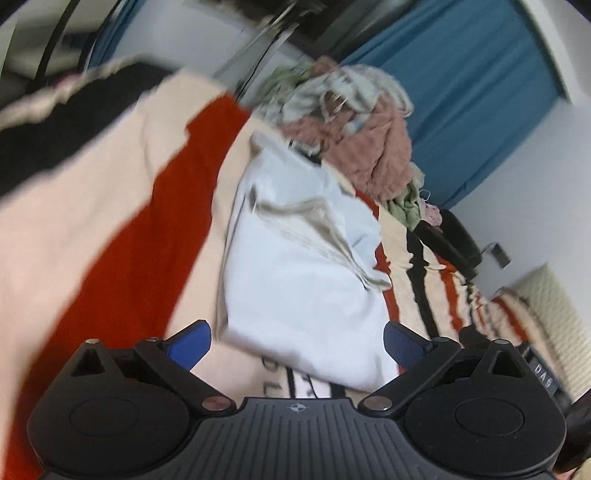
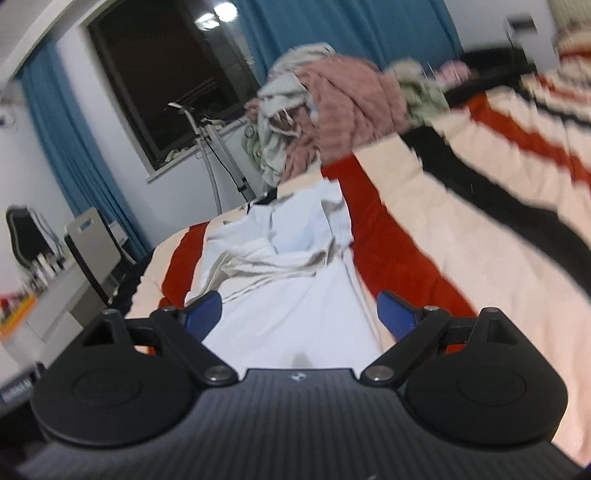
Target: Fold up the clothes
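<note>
A white garment (image 1: 295, 266) with a beige folded part lies on the striped bed blanket (image 1: 92, 221). My left gripper (image 1: 297, 343) is open above its near edge, blue fingertips (image 1: 192, 343) spread wide and empty. The same garment (image 2: 288, 258) shows in the right wrist view, stretching away from my right gripper (image 2: 299, 312), which is open and empty over its near end. Both views are motion-blurred.
A heap of unfolded clothes (image 1: 354, 122), pink, grey and green, sits at the far end of the bed; it also shows in the right wrist view (image 2: 332, 110). Blue curtains (image 2: 343, 26), a dark window (image 2: 166, 74), a stand (image 2: 218, 155) and a chair (image 2: 96, 254) stand beside the bed.
</note>
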A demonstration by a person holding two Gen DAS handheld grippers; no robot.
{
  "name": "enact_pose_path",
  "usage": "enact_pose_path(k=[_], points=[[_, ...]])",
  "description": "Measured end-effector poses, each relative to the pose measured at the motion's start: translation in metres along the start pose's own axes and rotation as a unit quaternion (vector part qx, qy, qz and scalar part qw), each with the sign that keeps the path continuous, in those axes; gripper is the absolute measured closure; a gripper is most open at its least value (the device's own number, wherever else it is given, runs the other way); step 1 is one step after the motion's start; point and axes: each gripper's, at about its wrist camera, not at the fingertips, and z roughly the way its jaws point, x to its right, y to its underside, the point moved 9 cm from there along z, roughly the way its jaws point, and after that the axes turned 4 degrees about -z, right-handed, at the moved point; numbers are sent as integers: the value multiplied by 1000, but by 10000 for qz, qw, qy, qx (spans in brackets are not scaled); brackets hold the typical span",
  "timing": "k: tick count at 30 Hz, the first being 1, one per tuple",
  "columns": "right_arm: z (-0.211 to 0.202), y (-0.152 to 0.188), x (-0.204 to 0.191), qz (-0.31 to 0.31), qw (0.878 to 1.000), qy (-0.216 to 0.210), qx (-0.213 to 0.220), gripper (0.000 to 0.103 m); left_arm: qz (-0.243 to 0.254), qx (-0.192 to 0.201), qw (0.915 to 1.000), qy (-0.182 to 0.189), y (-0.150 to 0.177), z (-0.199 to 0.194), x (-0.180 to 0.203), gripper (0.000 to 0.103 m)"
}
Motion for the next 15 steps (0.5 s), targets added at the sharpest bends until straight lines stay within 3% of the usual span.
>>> enact_pose_path(k=[3,7,9,13,15], points=[[8,9,16,813,9960,-196,-324,11,-522,-246,9979,299,6,10,-10,7],[17,20,37,1885,9781,-454,-752,10,-875,-483,9935,540,13,26,-14,10],[23,30,40,2384,9644,-665,-928,10,-1030,-564,9914,578,17,35,-16,20],[42,50,42,2947,9438,-827,-1252,26,-1501,-547,9859,491,14,62,-32,41],[53,55,45,3048,9407,-777,-1270,28,-1658,-494,9840,434,10,72,-36,64]])
